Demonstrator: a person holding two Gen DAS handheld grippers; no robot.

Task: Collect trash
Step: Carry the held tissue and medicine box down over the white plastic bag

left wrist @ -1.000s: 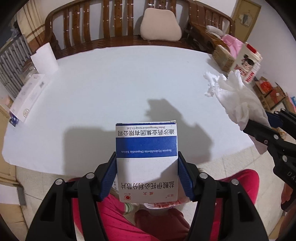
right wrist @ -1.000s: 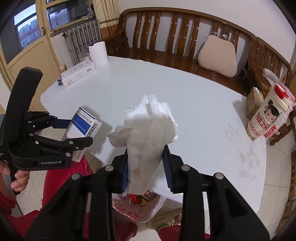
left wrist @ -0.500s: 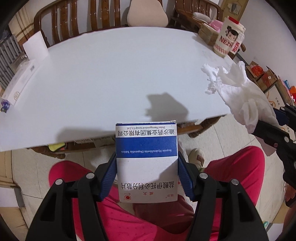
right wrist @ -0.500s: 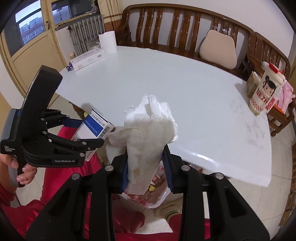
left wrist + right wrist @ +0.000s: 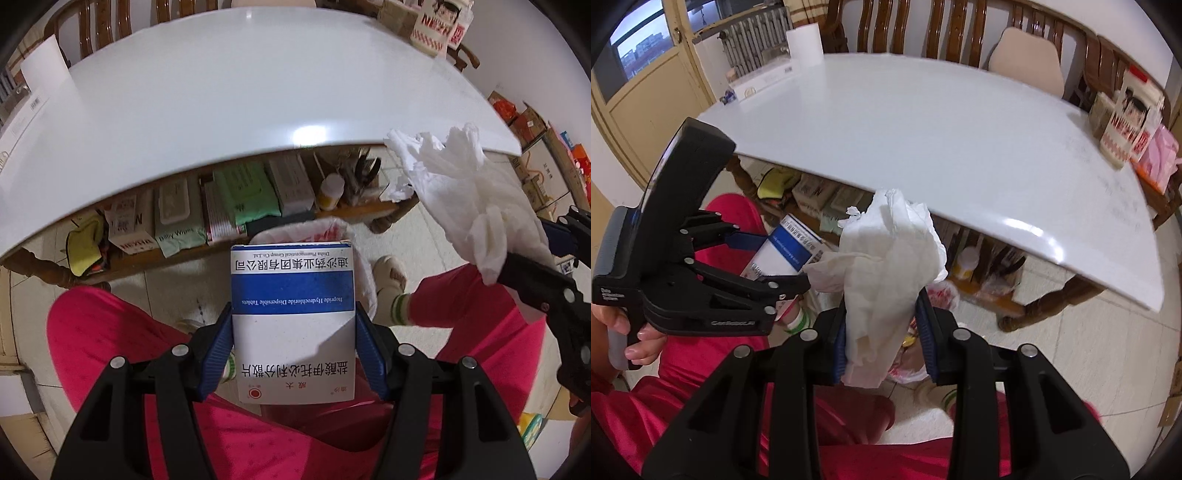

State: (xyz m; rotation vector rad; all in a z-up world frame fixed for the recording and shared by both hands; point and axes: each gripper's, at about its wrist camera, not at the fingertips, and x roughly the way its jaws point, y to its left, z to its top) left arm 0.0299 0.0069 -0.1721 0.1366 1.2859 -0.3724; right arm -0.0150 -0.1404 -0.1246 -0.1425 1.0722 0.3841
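Trash fills both my grippers: the left gripper (image 5: 293, 350) pinches a medicine box (image 5: 292, 317) by its side faces, its length running out ahead of the fingers, so I judge it will drop endwise. My right gripper (image 5: 886, 343) squeezes a wad of tissue (image 5: 886, 258) that billows above the fingertips. Below and just beyond both, the plastic bag (image 5: 332, 232) sits open on the floor, where I aim to release.

Black plastic two-finger tools, bright pink trousers.
The left tool (image 5: 293, 354) and right tool (image 5: 884, 332) carry blue ribbed pads and silver screws; the bare-skinned left hand (image 5: 626, 332) shows.
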